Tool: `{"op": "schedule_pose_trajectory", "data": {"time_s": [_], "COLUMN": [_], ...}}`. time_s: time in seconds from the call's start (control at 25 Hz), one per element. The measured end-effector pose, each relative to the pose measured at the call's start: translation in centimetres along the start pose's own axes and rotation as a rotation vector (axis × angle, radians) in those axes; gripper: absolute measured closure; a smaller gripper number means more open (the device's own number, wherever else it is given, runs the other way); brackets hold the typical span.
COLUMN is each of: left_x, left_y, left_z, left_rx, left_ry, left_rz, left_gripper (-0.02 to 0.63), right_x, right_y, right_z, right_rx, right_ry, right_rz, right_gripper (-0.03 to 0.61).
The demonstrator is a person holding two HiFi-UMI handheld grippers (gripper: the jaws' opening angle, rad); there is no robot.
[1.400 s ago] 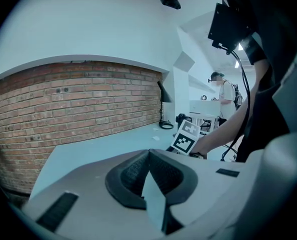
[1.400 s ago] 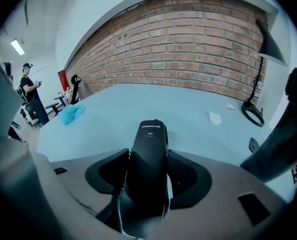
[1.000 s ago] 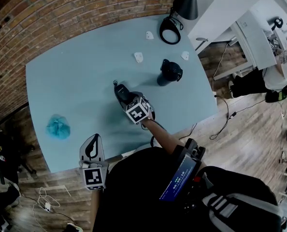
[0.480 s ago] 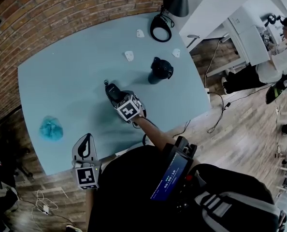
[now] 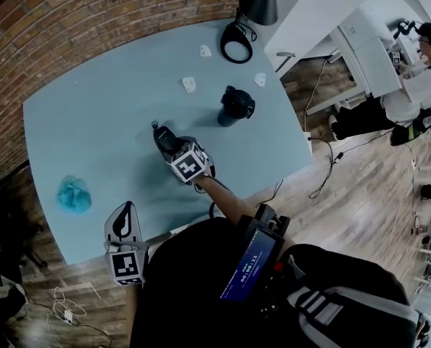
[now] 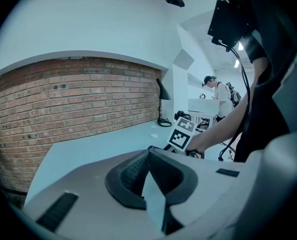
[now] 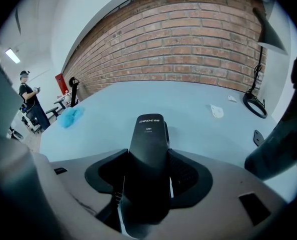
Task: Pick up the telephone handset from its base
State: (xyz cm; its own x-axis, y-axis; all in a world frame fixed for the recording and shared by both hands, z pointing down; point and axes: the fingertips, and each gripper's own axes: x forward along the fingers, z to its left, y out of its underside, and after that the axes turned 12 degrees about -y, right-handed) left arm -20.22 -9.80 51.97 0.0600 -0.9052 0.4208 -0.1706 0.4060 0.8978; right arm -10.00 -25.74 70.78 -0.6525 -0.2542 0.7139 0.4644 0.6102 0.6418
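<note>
Clamping the handset [image 7: 149, 134] with the right tool [image 7: 147, 176], pressed against both long sides, low on the body, with the printed end poking out ahead past the tips. Looks like stiff moulded plastic, smooth and a touch glossy, so probably light but ready to slip or swivel if pinched on the rounded edges. Better to grip square on the flat flanks, near the middle, to stop the far end from drooping. No give to be expected, and no call for a fierce squeeze. Likely to shrug off a knock, though maybe not a drop onto the bench [image 5: 92, 114]. Can't tell from above whether lying on that surface or just clear of it under the tips. Spotting a black cup-shaped stand [image 5: 235, 106] off to the right of the tool and apart from the handset: presumably the base, though hard to be sure. Worth watching for a cord or aerial at the far end, too small to make out. Holding the left tool [image 6: 148, 156] closed on nothing, well back to the left by the bench's near edge.
</note>
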Motion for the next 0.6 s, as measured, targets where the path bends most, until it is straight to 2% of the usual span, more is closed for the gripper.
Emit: {"op": "schedule_pose_trajectory", "data": {"time_s": [0.6], "left_x": [0.32], "left_y": [0.06], "left_z": [-0.42], "left_rx": [0.002], "left_ry": [0.015], "left_rz": [0.003], "left_gripper": [0.591], "right_x": [-0.6], "right_y": [-0.68], "right_z": [0.15], "right_rx": [0.004], "right_ry": [-0.012], "right_rz": [-0.021], "right_gripper": [0.334]}}
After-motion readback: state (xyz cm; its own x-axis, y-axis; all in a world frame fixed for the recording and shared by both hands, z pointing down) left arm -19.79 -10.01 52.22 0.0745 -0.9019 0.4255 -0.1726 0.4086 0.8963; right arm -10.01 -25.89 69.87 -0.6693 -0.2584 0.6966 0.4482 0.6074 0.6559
